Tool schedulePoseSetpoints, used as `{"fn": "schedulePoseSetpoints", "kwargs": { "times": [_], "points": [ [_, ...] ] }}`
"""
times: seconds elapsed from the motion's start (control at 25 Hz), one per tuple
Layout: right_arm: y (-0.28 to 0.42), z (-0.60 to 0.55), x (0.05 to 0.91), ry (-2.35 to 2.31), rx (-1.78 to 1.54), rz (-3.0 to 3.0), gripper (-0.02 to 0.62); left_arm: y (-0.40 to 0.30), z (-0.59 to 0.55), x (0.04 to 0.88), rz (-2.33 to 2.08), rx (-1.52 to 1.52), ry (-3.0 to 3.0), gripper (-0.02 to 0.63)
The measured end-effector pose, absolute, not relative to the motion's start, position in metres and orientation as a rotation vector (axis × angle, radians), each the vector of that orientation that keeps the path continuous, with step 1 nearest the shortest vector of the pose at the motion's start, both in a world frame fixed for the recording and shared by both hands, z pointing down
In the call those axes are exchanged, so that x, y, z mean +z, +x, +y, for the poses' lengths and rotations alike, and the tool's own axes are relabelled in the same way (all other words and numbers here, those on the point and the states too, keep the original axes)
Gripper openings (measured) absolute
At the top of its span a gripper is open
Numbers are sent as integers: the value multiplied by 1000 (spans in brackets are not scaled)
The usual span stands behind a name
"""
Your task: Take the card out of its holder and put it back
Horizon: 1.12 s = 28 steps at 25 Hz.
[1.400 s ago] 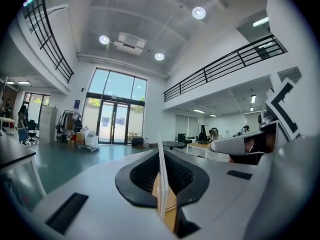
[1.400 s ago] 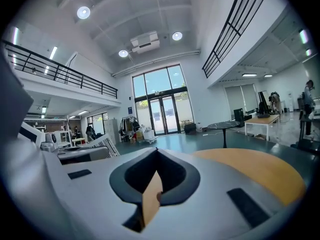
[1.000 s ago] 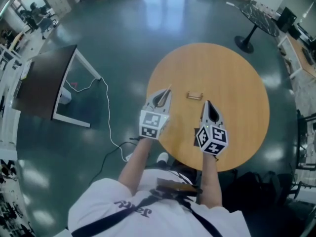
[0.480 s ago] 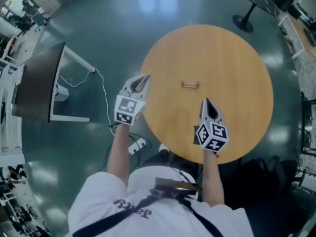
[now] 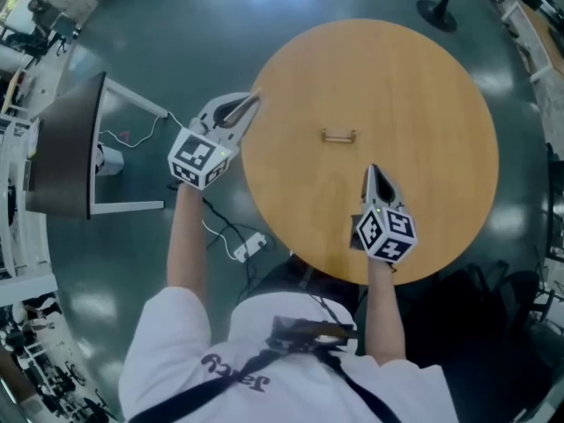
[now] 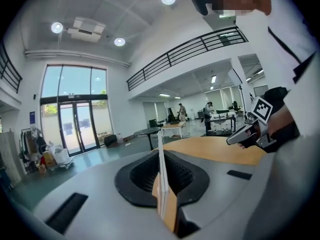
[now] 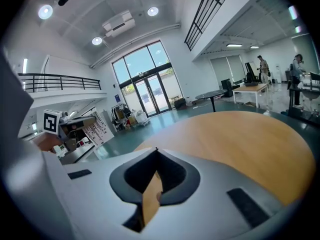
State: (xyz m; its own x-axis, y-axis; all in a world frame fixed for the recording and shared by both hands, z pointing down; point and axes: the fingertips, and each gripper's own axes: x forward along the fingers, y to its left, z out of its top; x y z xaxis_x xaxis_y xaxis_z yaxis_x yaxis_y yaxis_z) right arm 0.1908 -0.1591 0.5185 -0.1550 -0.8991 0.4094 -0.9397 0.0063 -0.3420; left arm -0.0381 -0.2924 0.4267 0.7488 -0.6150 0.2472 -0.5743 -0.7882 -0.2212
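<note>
Held card [image 6: 160, 156] edge-on in clenched left gripper [image 5: 250, 103]; saw holder [image 5: 338, 135] at its three o'clock, lying nine-to-three, nearer closed, empty right gripper [image 5: 372, 174].

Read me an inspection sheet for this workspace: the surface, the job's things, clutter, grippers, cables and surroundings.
Surface: round wooden table, bare apart from the holder.
Job's things: card holder stands near the table's middle, apparently without its card; the card, seen edge-on, sits between the left gripper's jaws.
Clutter: nothing seen on the table.
Grippers: left gripper shut on the card, off the table's left edge, over the floor; right gripper has its jaws together, empty, above the table's near side.
Cables: cable and power strip on the floor beside the person.
Surroundings: dark desk at the left; green floor.
</note>
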Motion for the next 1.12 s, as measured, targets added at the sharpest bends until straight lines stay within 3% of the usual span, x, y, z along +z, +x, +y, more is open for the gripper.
{"fn": "schedulePoseSetpoints", "kwargs": {
  "times": [0.76, 1.12],
  "points": [
    [221, -156, 549, 2036, 884, -2068, 21, 115, -310, 455, 316, -431, -2965, 26],
    [229, -152, 571, 2007, 906, -2036, 21, 140, -291, 497, 91, -449, -3037, 26]
  ]
}}
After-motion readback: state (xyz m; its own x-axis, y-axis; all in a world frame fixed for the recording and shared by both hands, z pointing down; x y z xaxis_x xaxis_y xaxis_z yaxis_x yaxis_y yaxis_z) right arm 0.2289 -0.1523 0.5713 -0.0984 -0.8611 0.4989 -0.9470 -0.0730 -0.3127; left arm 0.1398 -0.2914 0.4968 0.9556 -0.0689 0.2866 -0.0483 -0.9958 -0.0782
